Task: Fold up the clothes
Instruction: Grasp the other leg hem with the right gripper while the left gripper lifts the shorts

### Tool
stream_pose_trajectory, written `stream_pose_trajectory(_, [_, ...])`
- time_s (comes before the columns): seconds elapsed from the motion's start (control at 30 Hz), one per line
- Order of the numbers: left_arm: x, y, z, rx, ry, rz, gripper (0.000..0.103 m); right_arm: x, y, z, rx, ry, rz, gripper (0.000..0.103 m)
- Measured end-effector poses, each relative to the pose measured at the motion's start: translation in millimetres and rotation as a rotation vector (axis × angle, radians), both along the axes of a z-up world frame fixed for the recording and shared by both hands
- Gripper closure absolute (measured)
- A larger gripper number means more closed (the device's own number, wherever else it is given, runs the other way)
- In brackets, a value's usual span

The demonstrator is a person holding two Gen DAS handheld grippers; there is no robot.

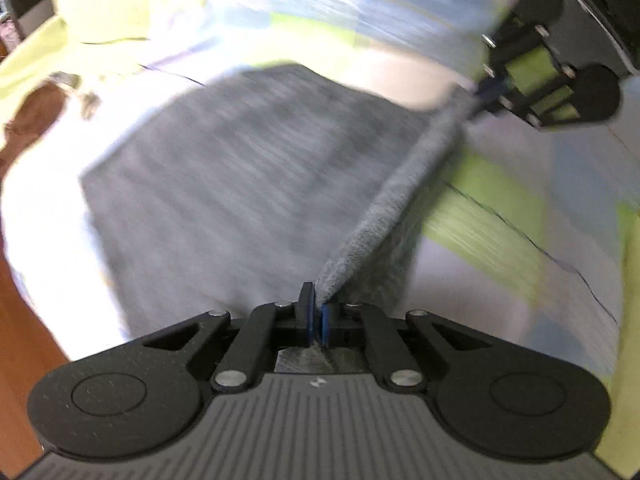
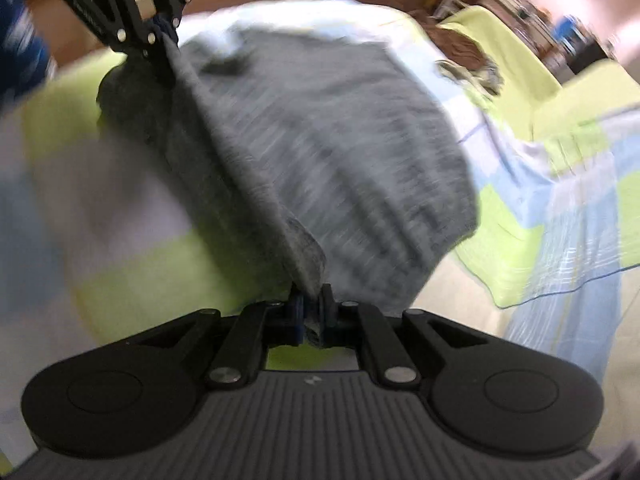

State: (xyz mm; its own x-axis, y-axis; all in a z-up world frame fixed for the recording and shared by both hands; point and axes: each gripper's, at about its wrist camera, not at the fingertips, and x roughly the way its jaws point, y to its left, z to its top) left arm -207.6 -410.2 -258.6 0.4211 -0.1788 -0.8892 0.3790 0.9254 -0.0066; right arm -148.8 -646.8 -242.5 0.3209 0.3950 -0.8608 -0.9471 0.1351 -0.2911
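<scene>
The left tool [image 1: 316,316] pinches 1 end of the grey cloth [image 1: 248,184]. The right tool [image 2: 311,316] pinches the other end. The edge is pulled tight between the 2 tools, and the rest hangs over the bed [image 1: 500,216] with its green and blue sheet.

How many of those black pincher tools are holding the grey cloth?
2. The left gripper pinches one end of the grey garment's raised edge, and the right gripper pinches the other end. Both are shut on it, above the checked bedcover.
</scene>
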Motion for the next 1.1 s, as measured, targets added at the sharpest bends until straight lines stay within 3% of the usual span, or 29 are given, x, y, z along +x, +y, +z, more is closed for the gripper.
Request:
stream_pose_trajectory(0.1, [47,36,11,0.007,-0.006,0.019,0.102,46,34,15,0.04,0.054,-0.059,0.099])
stream_pose_trajectory(0.2, [94,66,-2,-0.006,0.012,0.02,0.102,93,64,18,0.055,0.108,-0.111,0.099])
stream_pose_trajectory(0.27, [145,93,-41,-0.067,0.111,0.027,0.101,135,87,2,0.047,0.182,-0.17,0.099])
stream_pose_trajectory(0.33, [169,109,-73,-0.128,0.204,0.022,0.098,170,104,-27,0.022,0.264,-0.226,0.098])
stream_pose_trajectory(0.4, [190,125,-105,-0.175,0.296,0.007,0.093,193,115,-57,-0.007,0.343,-0.281,0.092])
stream_pose_trajectory(0.47, [194,133,-109,-0.23,0.316,-0.027,0.091,207,120,-79,-0.03,0.392,-0.319,0.084])
stream_pose_trajectory(0.6, [188,144,-105,-0.258,0.348,-0.076,0.09,207,106,-78,0.012,0.455,-0.348,0.061])
stream_pose_trajectory(0.67, [183,149,-107,-0.278,0.36,-0.081,0.101,209,98,-74,0.038,0.487,-0.362,0.062])
stream_pose_trajectory(0.73, [184,152,-103,-0.274,0.323,-0.082,0.103,214,92,-69,0.064,0.515,-0.387,0.096])
stream_pose_trajectory(0.97, [212,172,-69,-0.251,0.181,-0.066,0.103,235,98,-37,0.144,0.462,-0.43,0.096])
stream_pose_trajectory(1.1, [233,176,-75,-0.221,0.151,-0.065,0.103,252,101,-33,0.179,0.439,-0.476,0.096])
